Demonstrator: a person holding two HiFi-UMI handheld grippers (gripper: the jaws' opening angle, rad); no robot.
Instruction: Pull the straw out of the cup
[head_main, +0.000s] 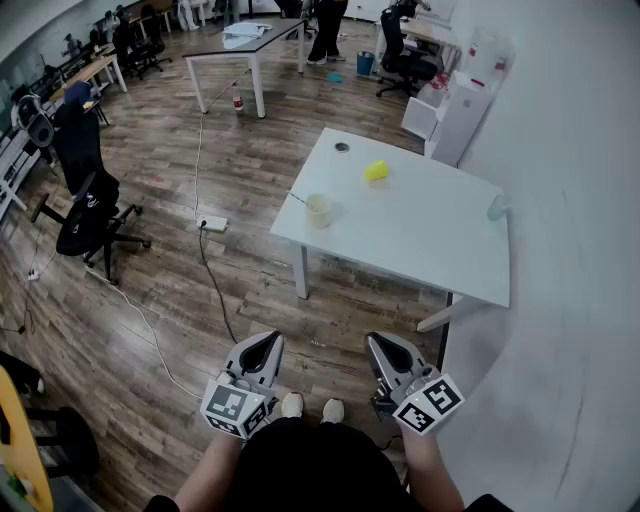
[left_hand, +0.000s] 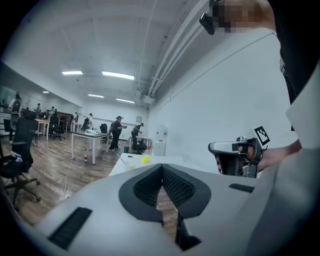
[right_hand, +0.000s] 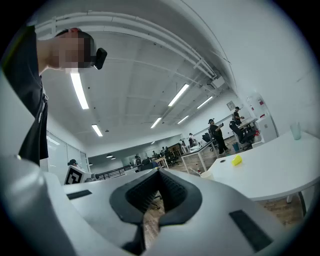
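A pale cup (head_main: 318, 210) stands near the left edge of the white table (head_main: 430, 235), with a thin straw (head_main: 298, 198) leaning out to its left. Both grippers are held low near the person's waist, well short of the table. My left gripper (head_main: 267, 345) and right gripper (head_main: 382, 345) are each shut with nothing between the jaws. The left gripper view shows the shut left gripper (left_hand: 161, 168) and the far cup (left_hand: 129, 161). The right gripper view shows the shut right gripper (right_hand: 159, 173) and the cup (right_hand: 205, 174) beyond it.
On the table also lie a yellow object (head_main: 376, 171), a small dark disc (head_main: 342, 147) and a clear glass (head_main: 497, 207) at the right edge. A cable and power strip (head_main: 214, 224) cross the wood floor left of the table. A black office chair (head_main: 85, 205) stands further left.
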